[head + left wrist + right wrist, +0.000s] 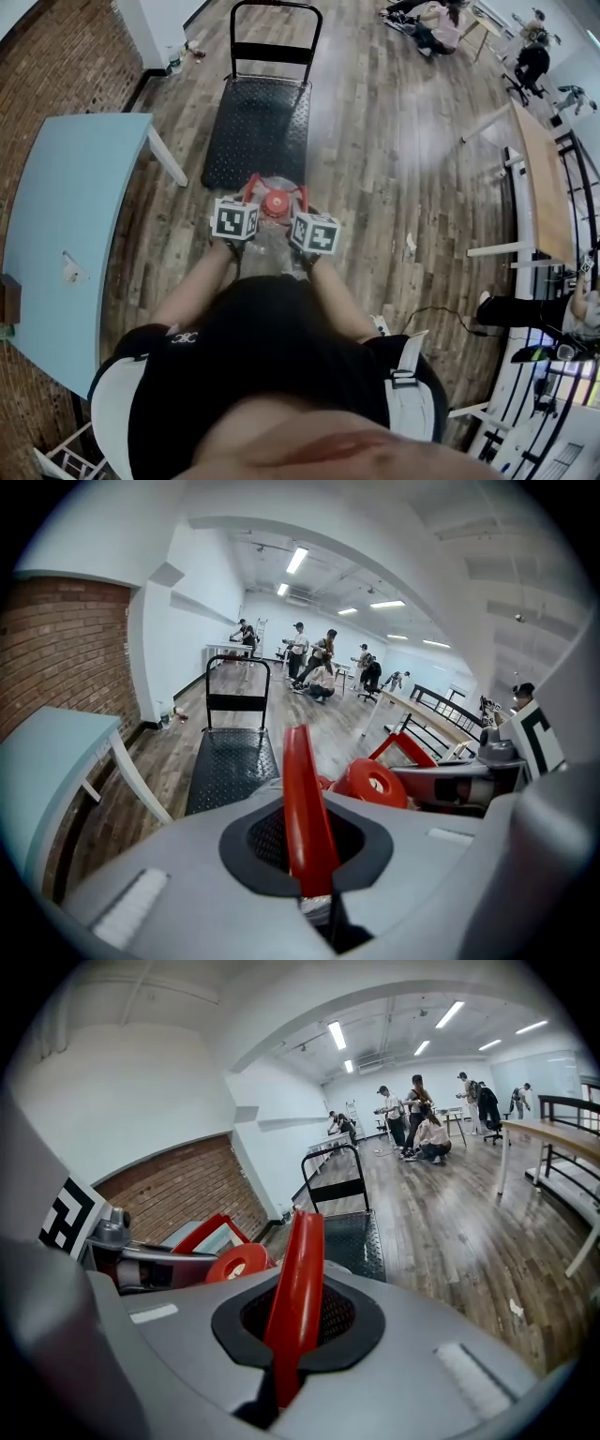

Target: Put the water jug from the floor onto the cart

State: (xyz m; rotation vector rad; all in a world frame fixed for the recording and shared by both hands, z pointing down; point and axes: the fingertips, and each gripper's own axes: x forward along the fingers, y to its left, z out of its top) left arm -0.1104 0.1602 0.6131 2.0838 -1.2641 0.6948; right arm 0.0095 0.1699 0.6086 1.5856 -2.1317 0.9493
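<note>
**Jaws.** The left gripper (307, 860) was clenched on the left handle (302, 789), a red strap that rose upright between its jaws. The right gripper (286, 1354) was clenched the same way on the right handle (296, 1279).

**Jug.** Both handles belonged to the jug (268, 240). Its red cap (277, 202) sat between the two grippers. The jug stood at the near end of the cart (255, 131), outside the deck, with the cap just short of the deck edge. No view showed whether its base was touching the floor (394, 169).

**Progress.**
- Done: both handles were gripped and the jug was lined up with the cart's long axis.
- Left: by judgement, the lift and the forward carry onto the deck, then the release. The deck was bare and appeared ready to receive the load.

**Count.**
- Grippers: two
- Handles: two
- Jug: one
- Cap: one
- Cart: one, with its push bar (276, 47) at the far end
- Blue table (75, 216): one, to the left of the cart
- Wooden table (544, 178): one, well to the right of the cart
</note>
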